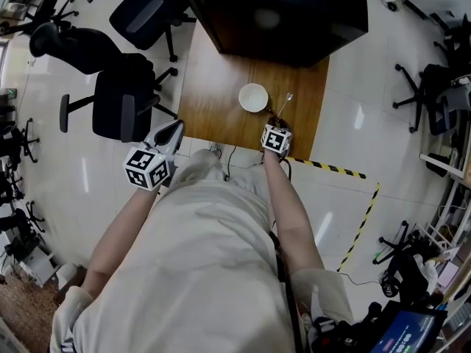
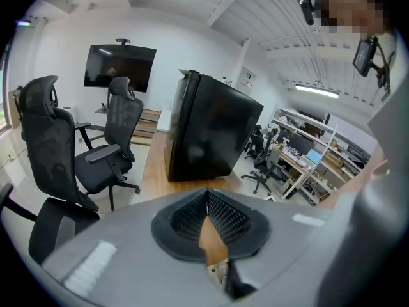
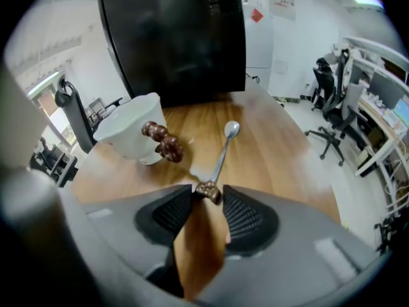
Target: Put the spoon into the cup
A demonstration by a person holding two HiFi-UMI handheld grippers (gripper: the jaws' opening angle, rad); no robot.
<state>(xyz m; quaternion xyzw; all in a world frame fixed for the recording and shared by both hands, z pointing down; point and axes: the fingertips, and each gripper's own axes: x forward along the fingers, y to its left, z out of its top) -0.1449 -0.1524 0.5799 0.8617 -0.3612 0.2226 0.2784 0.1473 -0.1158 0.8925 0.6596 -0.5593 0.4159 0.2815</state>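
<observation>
A white cup (image 1: pixel 253 97) stands upright on the wooden table (image 1: pixel 213 87); in the right gripper view the cup (image 3: pixel 131 133) has a knobbly brown handle facing me. A metal spoon (image 1: pixel 283 105) lies flat to the cup's right, bowl away from me. The brown end of the spoon (image 3: pixel 223 149) sits between the tips of my right gripper (image 3: pixel 209 194), and a thin gap shows on each side of it. From the head view the right gripper (image 1: pixel 279 122) points steeply down at the table's near edge. My left gripper (image 1: pixel 175 129) hangs off the table's left corner; the left gripper (image 2: pixel 208 194) has its tips together and holds nothing.
A big black cabinet (image 1: pixel 280 13) stands on the far end of the table. Black office chairs (image 1: pixel 121 101) crowd the floor to the left. Yellow-black tape (image 1: pixel 331 169) marks the floor on the right, with more chairs and desks beyond.
</observation>
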